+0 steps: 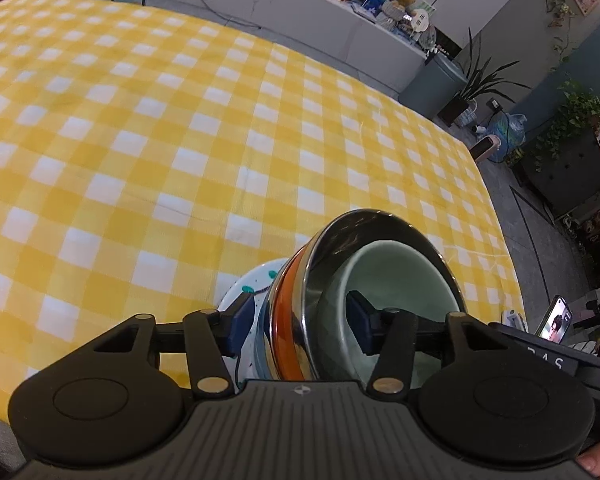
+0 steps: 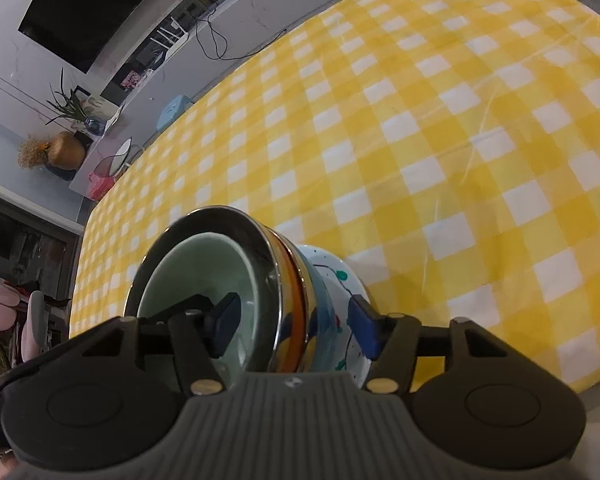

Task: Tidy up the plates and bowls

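My left claw (image 1: 300, 326) is spread, one finger on each side of the stack's wall. Its left pad (image 1: 240, 326) sits outside, over the plate (image 1: 236, 292); its right pad (image 1: 358, 330) is inside the green bowl (image 1: 400, 280). Neither pad looks pressed on anything, gaps show on both sides.

The stack sits right between the fingers: white speckled plate at the bottom, on the yellow checked tabletop (image 1: 180, 140), then a steel bowl (image 1: 300, 320) with an orange band, then the green bowl nested in it.

My right claw (image 2: 294, 328) is spread as well, straddling the other side of the same stack. Its left pad (image 2: 224, 330) is inside the green bowl (image 2: 196, 280), its right pad (image 2: 364, 330) is outside over the plate (image 2: 352, 280), and the steel bowl (image 2: 296, 300) wall stands between them. No pinch visible.

A phone (image 1: 556, 320) stands to the right of the left claw.
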A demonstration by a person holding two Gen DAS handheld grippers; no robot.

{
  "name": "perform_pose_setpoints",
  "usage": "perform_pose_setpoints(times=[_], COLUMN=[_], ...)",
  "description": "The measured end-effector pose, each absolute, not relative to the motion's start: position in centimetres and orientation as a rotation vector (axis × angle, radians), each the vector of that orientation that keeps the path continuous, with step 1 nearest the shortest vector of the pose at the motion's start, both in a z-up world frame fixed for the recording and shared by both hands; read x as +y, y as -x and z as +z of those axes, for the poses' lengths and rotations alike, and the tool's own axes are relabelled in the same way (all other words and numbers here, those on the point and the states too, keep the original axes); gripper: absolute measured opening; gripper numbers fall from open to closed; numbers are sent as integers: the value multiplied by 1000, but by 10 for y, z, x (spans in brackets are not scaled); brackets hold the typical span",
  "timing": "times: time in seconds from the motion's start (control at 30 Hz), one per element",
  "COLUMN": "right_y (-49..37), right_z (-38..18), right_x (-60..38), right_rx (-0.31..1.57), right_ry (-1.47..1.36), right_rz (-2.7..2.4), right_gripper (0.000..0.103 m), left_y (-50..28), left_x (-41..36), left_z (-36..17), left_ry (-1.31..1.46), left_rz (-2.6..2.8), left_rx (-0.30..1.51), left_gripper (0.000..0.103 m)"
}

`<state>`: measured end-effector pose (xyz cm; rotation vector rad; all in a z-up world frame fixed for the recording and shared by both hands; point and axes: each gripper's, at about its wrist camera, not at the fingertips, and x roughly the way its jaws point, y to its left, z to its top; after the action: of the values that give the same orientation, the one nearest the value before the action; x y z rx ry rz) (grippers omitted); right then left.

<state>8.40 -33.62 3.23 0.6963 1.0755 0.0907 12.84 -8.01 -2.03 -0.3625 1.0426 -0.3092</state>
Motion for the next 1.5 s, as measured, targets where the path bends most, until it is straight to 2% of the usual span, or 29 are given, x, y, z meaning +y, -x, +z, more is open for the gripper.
perform_pose_setpoints(times=[0.2,0.37,0.53,0.77,0.97,1.13,1.43,1.5], right_y=[-74,-54,-24,23,63,82,84,82], right_z=[50,80,105,109,98,88,77,74], right_x=[-329,-310,-292,-272,-261,-261,-254,-252], right_rx=[998,867,747,652,593,598,596,613], right_ry=[-584,-372,-217,-123,-40,-34,-29,-38], right_rz=[77,75,93,91,50,25,18,23], right_gripper=[66,68,75,75,76,83,87,87], left_y=[-112,-86,-47,3,27,36,34,34], left_x=[-82,-80,-77,-72,-74,-82,-87,-85], left_z=[5,31,50,64,57,43,18,16], left_ry=[249,146,-1,-75,-61,-88,-123,-126], left_rz=[-294,-281,-275,-251,-241,-248,-251,-247], left_rx=[938,816,657,512,498,513,591,594], left_gripper=[66,66,66,66,66,66,67,70])
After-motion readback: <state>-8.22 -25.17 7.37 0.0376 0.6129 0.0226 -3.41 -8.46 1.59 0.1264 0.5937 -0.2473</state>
